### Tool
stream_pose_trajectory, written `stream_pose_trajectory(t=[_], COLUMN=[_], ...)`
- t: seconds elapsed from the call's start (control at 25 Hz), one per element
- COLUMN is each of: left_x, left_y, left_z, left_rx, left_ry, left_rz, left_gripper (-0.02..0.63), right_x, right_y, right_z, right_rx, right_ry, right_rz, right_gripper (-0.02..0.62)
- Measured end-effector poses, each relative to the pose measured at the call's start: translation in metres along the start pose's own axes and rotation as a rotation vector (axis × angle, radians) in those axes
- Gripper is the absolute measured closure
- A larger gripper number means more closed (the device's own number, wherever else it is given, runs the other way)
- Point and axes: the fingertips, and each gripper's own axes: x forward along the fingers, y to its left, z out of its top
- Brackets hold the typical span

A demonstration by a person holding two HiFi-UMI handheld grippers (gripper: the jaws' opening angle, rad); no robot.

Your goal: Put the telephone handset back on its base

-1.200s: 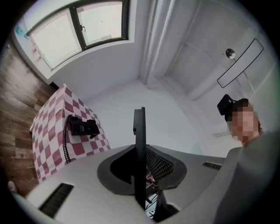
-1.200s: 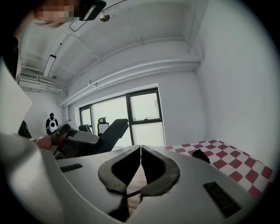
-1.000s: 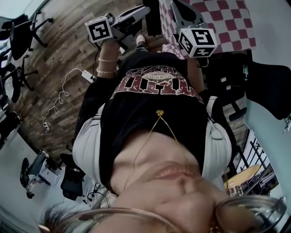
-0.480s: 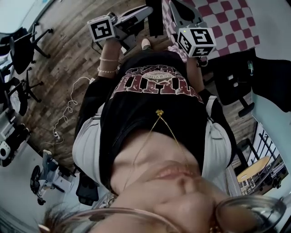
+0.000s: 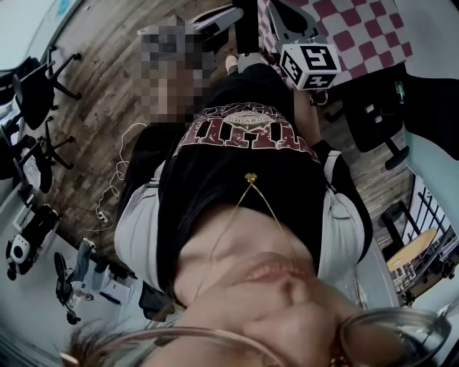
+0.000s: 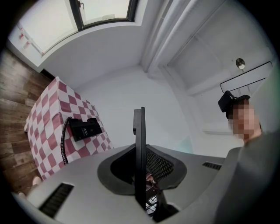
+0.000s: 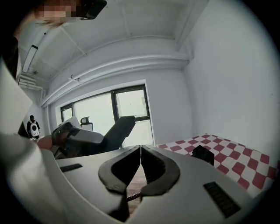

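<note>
While its base (image 6: 85,128) sits on the checked table (image 6: 48,109), the handset (image 6: 139,124) is off it and up in the air. In the left gripper view it shows as a slim black bar seen edge-on. The left gripper (image 6: 141,151) has its jaws closed on the bar's lower part, and the upper end rises free toward twelve o'clock.

From the handset the base lies at ten o'clock, clearly apart from it. It is a low black block near the edge of the table top. A black coiled cord (image 6: 64,144) leaves the base's left end and hangs down the side of the red-and-white cloth toward seven o'clock, until the gripper's grey body hides it. Beyond the table, wooden floor (image 6: 13,100) fills nine o'clock, and a window (image 6: 105,11) runs across eleven to twelve o'clock.

In the right gripper view the right gripper (image 7: 140,151) has its jaws pressed together along one seam, with nothing held between them. At nine o'clock of those jaws the left gripper shows side-on, the handset slanting out of it toward one o'clock. The base shows again at three o'clock, on the checked cloth.

In the head view the right gripper's marker cube (image 5: 310,66) sits at one o'clock, with the checked table just past it toward the frame's top edge. The person's black T-shirt (image 5: 215,172) fills the middle. Office chairs (image 5: 32,79) stand at nine to ten o'clock on the wooden floor.
</note>
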Motion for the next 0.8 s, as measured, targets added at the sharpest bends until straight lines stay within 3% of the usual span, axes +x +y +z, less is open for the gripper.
stream_pose_trajectory(t=[0.8], left_x=[0.050], left_y=[0.059], left_z=[0.071], left_rx=[-0.045], left_ry=[0.037], left_rz=[-0.003], left_gripper=[0.529], right_x=[0.084], right_y=[-0.066], right_z=[0.025], right_rx=[0.003], right_ry=[0.037], right_rz=[0.000], right_gripper=[0.574])
